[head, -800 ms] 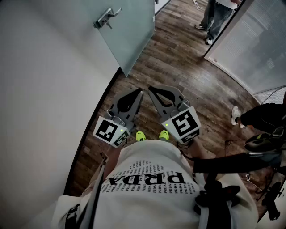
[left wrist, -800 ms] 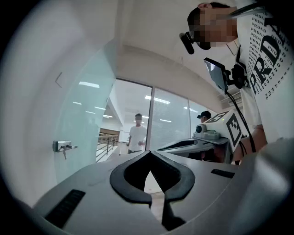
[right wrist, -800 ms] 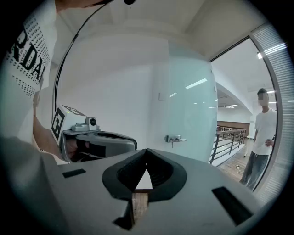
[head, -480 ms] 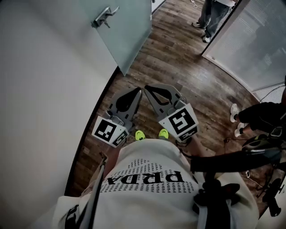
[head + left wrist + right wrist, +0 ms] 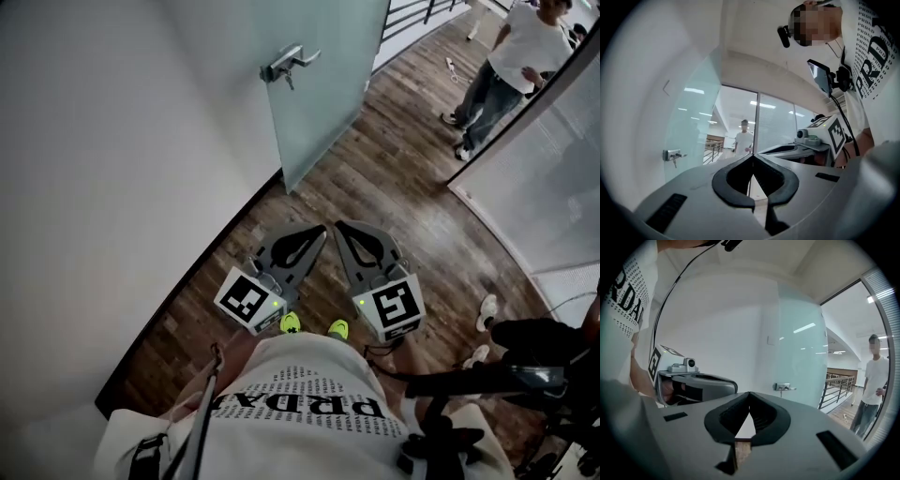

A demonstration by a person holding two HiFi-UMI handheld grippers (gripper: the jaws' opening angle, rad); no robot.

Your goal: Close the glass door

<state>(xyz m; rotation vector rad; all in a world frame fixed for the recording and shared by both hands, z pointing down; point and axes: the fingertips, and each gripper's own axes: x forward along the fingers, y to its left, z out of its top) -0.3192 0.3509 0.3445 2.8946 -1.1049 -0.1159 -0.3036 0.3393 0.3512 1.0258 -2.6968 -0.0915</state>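
The frosted glass door [image 5: 328, 75] stands ajar ahead along the curved white wall, with a metal lever handle [image 5: 291, 64] and a key hanging under it. The same handle [image 5: 671, 154] shows at the left of the left gripper view, and the handle [image 5: 783, 387] sits above the jaws in the right gripper view. My left gripper [image 5: 322, 229] and right gripper [image 5: 339, 226] are held side by side close to my body, well short of the door. Both are shut with their tips together and nothing between them.
The curved white wall [image 5: 122, 169] runs along the left. A frosted glass partition [image 5: 553, 178] bounds the right. A person in a white shirt [image 5: 511, 56] stands beyond the door on the wooden floor [image 5: 394, 178]. Dark gear and cables [image 5: 525, 375] lie at the right.
The view has tilted up and moved forward: the door and handle now sit lower and nearer the middle, and more of the standing person shows. Both grippers stay shut, side by side.
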